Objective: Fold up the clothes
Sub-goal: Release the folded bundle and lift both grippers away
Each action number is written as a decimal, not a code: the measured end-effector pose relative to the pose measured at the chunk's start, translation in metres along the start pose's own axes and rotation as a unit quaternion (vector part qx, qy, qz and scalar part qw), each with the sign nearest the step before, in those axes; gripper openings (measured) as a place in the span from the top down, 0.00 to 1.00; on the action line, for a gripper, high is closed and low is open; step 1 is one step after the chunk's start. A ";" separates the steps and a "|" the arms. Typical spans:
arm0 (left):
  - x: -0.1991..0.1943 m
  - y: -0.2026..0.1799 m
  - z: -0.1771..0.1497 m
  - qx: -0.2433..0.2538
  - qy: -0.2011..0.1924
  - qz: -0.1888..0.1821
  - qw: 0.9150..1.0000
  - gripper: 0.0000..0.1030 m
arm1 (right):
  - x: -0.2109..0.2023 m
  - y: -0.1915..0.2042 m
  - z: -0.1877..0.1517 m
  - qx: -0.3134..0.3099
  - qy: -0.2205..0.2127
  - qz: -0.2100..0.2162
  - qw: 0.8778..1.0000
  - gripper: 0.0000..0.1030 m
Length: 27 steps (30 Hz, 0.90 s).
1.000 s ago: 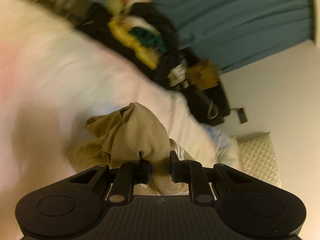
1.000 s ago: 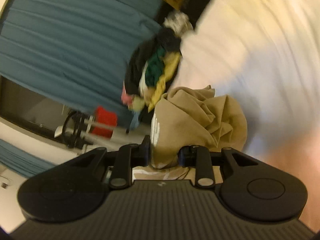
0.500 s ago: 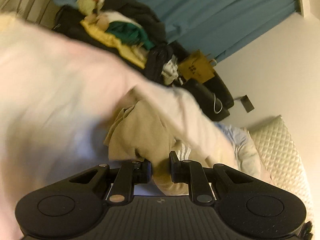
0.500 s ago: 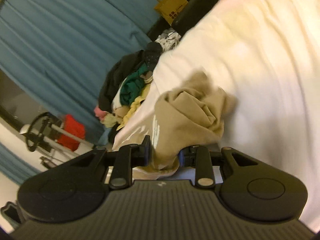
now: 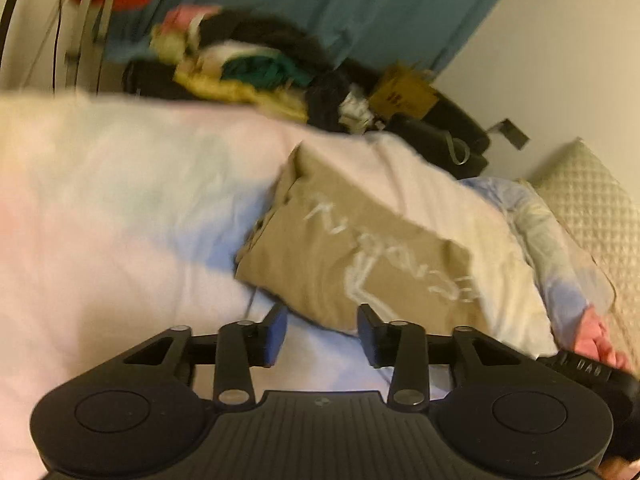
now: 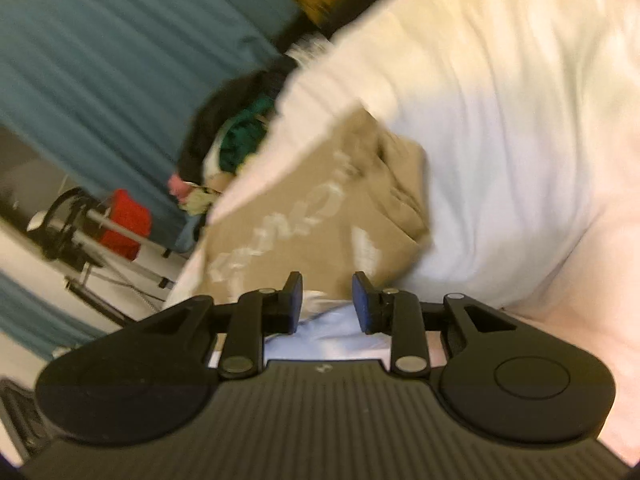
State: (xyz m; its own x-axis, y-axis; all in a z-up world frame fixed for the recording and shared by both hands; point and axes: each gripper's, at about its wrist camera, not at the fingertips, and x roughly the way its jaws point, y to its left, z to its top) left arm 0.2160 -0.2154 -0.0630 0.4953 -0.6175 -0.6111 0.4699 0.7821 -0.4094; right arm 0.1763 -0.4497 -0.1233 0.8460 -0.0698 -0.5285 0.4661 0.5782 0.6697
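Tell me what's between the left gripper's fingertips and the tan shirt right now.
Only bare bedsheet. In the left wrist view, the left gripper is open just short of the tan shirt, gripping nothing.

Tan cotton garment with white lettering: folded into a flat rectangle, lying on bed, print uppermost.

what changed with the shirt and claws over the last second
Both claws let go. The left claw and right claw were each clamped on the bunched tan shirt; now both are open and the shirt lies flat on the bed, white print up. The clothes pile by the curtain stayed put.
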 end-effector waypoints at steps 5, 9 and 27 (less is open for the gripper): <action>-0.088 -0.045 0.008 0.066 -0.053 0.006 0.996 0.43 | -0.070 0.057 0.002 -0.092 -0.057 0.030 0.994 0.70; -0.159 -0.076 0.001 0.109 -0.105 0.018 0.988 0.31 | -0.128 0.091 -0.009 -0.145 -0.093 0.049 0.984 0.65; -0.320 -0.081 -0.089 0.142 -0.230 0.016 0.963 0.00 | -0.226 0.116 -0.110 -0.260 -0.175 0.055 0.948 0.09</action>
State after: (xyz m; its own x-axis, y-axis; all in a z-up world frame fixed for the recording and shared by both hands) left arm -0.0463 -0.0737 0.1054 0.7531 -0.6166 -0.2293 0.5975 0.7870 -0.1540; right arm 0.0108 -0.2776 0.0162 0.9587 -0.1988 -0.2035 0.2564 0.9137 0.3152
